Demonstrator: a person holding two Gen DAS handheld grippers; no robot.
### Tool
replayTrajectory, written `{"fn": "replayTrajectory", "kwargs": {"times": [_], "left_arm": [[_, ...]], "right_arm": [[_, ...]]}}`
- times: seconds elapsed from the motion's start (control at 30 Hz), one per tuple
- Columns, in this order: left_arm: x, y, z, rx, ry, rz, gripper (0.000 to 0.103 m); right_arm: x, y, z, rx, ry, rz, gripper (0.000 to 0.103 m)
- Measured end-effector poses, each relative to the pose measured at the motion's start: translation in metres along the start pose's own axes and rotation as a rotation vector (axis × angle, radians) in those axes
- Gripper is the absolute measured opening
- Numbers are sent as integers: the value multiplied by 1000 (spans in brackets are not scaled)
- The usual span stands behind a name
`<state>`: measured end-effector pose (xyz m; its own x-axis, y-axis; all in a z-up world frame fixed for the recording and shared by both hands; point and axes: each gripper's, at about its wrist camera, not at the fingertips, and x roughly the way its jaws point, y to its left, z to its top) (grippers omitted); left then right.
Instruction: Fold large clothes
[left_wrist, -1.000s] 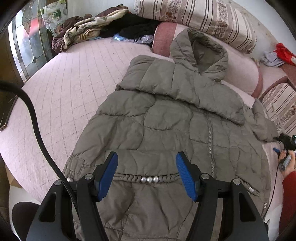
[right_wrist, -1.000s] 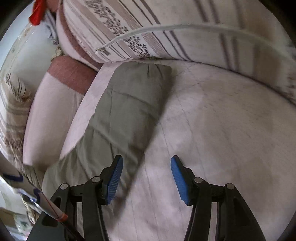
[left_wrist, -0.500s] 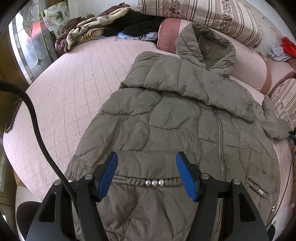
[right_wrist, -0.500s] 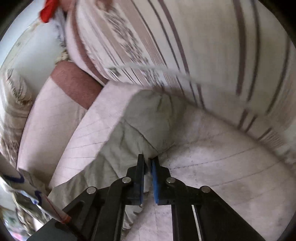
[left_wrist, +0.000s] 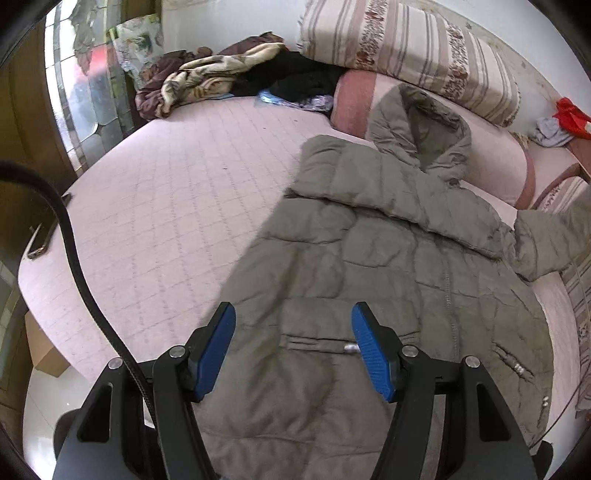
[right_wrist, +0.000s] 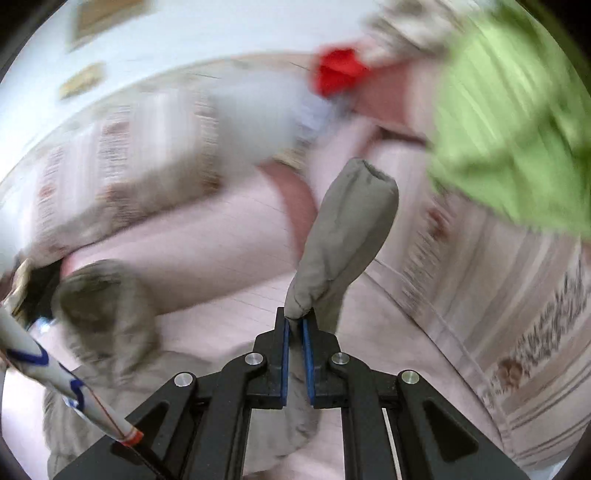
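An olive-grey hooded puffer jacket (left_wrist: 388, 266) is spread front-up on a pink quilted bed (left_wrist: 177, 206), its zipper closed and its hood (left_wrist: 421, 125) laid against a pink bolster (left_wrist: 495, 158) at the head of the bed. The left tool (left_wrist: 293, 350) is held above the jacket's lower front, its blue pads spread wide apart with nothing between them. The jacket's sleeve (right_wrist: 343, 236) is lifted off the bed and pinched near its cuff by the right tool (right_wrist: 296, 328), whose blue pads are pressed together on the fabric. In the left wrist view this raised sleeve is seen at the jacket's far right edge. Behind the hood a striped pillow (left_wrist: 406, 48) is propped. Beyond the jacket's left shoulder, at the bed's far corner, a heap of crumpled clothes (left_wrist: 229, 77) is piled. The right wrist view is heavily blurred
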<state>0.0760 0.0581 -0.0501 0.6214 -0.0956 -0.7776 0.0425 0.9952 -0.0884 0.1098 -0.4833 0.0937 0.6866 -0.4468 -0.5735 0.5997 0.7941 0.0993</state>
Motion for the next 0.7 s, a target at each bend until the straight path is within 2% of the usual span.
{"fn": "replayTrajectory", "kwargs": {"times": [0.17,0.27,0.33,0.47,0.57,0.63,0.7], "left_arm": [[12,26,15,-5,-14,23,64],[25,42,36,-15,-41,44,64],[36,52,50,-36,-55,57,64],[60,74,65,-77,-68,103,64],[75,95,61,-104,-73,149,64],[87,109,57,-136,-42,179,64],[95,122,59,-182,-6,163,64]], "right_arm": [[-43,122,-6,-190,-35,148,7],[-55,200,-29,-315,-19,230,7],[-55,250,-58,-401,18,288,7],[-40,331,-126,-573,118,336,7],[-13,363,-174,-679,180,329,7],[8,378,-200,-734,219,318,7],[21,392,-223,-767,253,315,7]]}}
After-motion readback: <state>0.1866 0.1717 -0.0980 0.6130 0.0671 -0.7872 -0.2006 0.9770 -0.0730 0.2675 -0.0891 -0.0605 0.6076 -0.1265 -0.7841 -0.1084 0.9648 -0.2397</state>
